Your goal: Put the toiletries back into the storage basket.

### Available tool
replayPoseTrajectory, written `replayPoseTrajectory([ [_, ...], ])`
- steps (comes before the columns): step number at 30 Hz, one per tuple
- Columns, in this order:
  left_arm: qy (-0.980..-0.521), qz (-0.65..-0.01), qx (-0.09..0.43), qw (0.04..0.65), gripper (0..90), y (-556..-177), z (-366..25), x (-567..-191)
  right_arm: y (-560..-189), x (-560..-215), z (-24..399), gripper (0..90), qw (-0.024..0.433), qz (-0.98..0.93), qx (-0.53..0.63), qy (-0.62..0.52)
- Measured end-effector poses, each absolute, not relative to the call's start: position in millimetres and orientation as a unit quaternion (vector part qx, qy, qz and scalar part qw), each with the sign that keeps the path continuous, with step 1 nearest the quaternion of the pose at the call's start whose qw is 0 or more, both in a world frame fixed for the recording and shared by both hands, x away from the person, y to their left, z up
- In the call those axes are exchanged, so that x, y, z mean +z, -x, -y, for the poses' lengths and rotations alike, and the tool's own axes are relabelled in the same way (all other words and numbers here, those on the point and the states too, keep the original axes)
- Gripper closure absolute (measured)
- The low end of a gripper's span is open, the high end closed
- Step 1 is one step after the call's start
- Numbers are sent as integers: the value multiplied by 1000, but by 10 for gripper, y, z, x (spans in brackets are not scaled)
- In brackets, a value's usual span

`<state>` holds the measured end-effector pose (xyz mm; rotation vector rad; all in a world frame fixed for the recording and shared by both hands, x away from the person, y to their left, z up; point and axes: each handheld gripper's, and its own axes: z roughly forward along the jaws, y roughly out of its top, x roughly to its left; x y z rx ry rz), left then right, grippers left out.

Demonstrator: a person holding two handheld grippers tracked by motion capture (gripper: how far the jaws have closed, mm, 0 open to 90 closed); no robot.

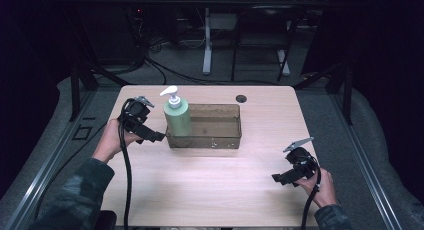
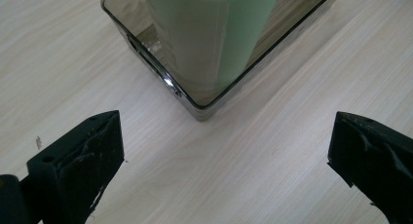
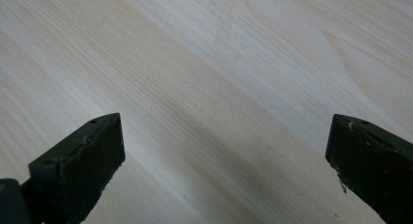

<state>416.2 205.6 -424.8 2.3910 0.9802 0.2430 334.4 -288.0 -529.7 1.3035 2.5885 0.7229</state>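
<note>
Pale green plastic marks the thing in hand: a soap bottle (image 1: 177, 118) with a white pump (image 1: 170, 94) stands upright in the left end of a smoky, see-through tray (image 1: 220, 138), which sits near the middle of the wooden desk (image 1: 210, 190); the rest of the tray looks empty. In the left gripper view the bottle (image 2: 209, 34) fills the tray's near corner (image 2: 195, 104), its base close against the walls there.

Just beside that end of the tray, the left hand-held gripper (image 1: 159, 136) has its jaws spread wide and nothing between them; its tip sits near the tray wall and low beside the bottle, though I cannot tell whether it touches. The right hand-held gripper (image 1: 278, 178) rests well apart, near the front right of the desk, jaws likewise wide and empty, looking onto bare wood.

My reading is that the step in hand is either an approach to the bottle or a release just made; these pictures do not settle which. If a grasp is meant, the next move calls for raising the left jaws above the tray rim and bringing them around the bottle's round body, squarely, so the smooth plastic does not slip or tip against the wall; the right one could steady the tray.
</note>
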Motion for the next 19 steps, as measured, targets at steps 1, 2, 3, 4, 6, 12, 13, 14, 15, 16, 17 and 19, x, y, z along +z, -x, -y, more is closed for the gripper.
replayPoseTrajectory([
  [1,-886,-367,89,271,0,-4156,-2062,-4276,-3344,-5297,2879,1,77,-864,241,-436],
  [2,-884,-369,85,273,0,-4148,-2076,-4332,-3343,-5298,2880,2,76,-863,242,-437],
  [3,-884,-370,84,272,0,-4145,-2080,-4361,-3343,-5298,2881,2,76,-863,241,-436],
  [4,-884,-370,84,272,0,-4145,-2080,-4361,-3343,-5298,2881,2,76,-863,241,-436],
  [6,-883,-374,83,271,0,-4129,-2086,-4442,-3345,-5300,2884,2,76,-864,240,-436],
  [12,-880,-380,77,274,0,-4102,-2102,-4580,-3344,-5300,2887,2,77,-863,241,-438],
  [13,-879,-382,75,277,0,-4096,-2107,-4596,-3347,-5302,2891,2,77,-863,241,-437],
  [14,-878,-382,74,277,0,-4093,-2110,-4612,-3348,-5303,2893,2,78,-863,241,-437],
  [15,-878,-383,76,278,0,-4089,-2115,-4627,-3348,-5302,2894,2,78,-863,240,-437],
  [16,-876,-386,75,281,0,-4083,-2118,-4642,-3348,-5301,2895,2,78,-863,241,-437],
  [17,-875,-387,72,283,0,-4079,-2126,-4658,-3348,-5301,2895,2,78,-863,242,-438],
  [19,-873,-390,73,285,0,-4075,-2130,-4679,-3348,-5302,2896,2,78,-863,241,-438],
])
